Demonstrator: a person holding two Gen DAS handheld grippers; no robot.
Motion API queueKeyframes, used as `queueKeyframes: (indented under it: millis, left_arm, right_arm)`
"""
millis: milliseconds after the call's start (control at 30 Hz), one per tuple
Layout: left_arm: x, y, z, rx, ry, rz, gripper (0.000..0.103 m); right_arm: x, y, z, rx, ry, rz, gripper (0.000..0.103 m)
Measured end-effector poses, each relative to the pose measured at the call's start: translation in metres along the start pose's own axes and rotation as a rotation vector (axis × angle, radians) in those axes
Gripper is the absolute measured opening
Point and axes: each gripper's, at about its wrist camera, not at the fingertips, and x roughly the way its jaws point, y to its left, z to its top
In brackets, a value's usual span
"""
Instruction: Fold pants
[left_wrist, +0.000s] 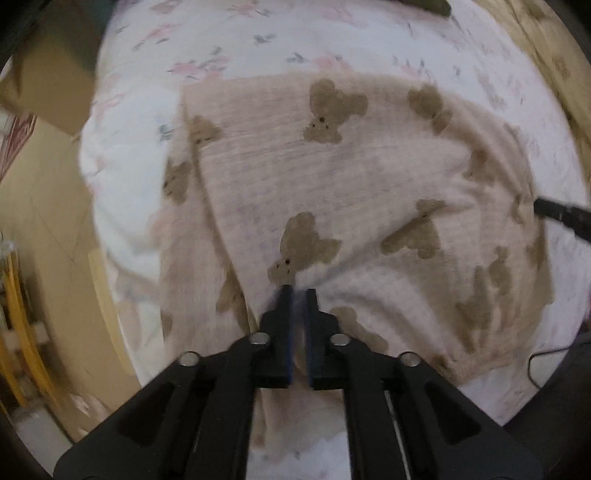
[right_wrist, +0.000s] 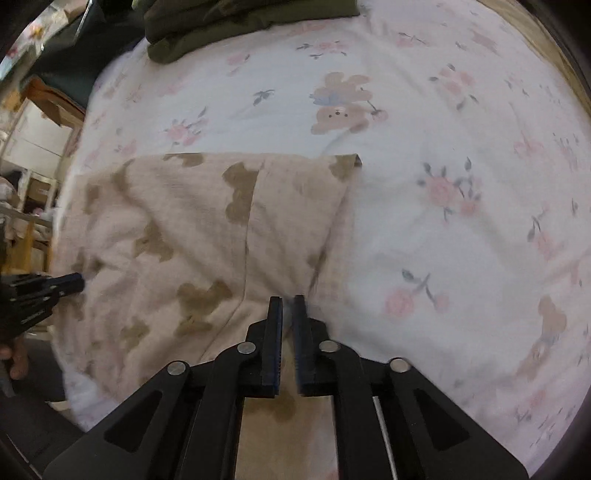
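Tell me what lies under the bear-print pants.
The bear-print pants lie on a white floral bedsheet, which shows on all sides of them. They are folded over, so lower pant layers and the sheet directly beneath are covered and cannot be seen.

Dim, motion-blurred, fisheye-warped edges.

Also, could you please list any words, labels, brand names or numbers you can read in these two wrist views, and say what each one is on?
None: neither view shows readable text.
The pants carry only a brown bear print, no lettering.
The bedsheet has only flowers and bears.
The folded dark green cloth shows no label.
The left gripper body has faint marks at the picture's left edge, too small and blurred to read.
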Motion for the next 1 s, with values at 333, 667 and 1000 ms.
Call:
queueKeyframes:
  millis: [333, 667, 1000]
  left_arm:
    - [0.006, -0.065, -0.039, 0.104, -0.027, -0.101, 0.047]
    - [-0.024, -0.064, -0.039, 0.075, -0.057, -0.102, 0.048]
    - [-0.07, 0.033, -0.005, -0.021, -0.151, 0.024, 0.069]
  right_arm:
    - [0.028, 0.075, -0.055, -0.06, 0.105, 0.204, 0.009]
    - [0.004, 0.05, -0.059, -0.013, 0.047, 0.179, 0.009]
    - [-0.068, -0.033, -0.03, 0.204, -0.145, 0.22, 0.064]
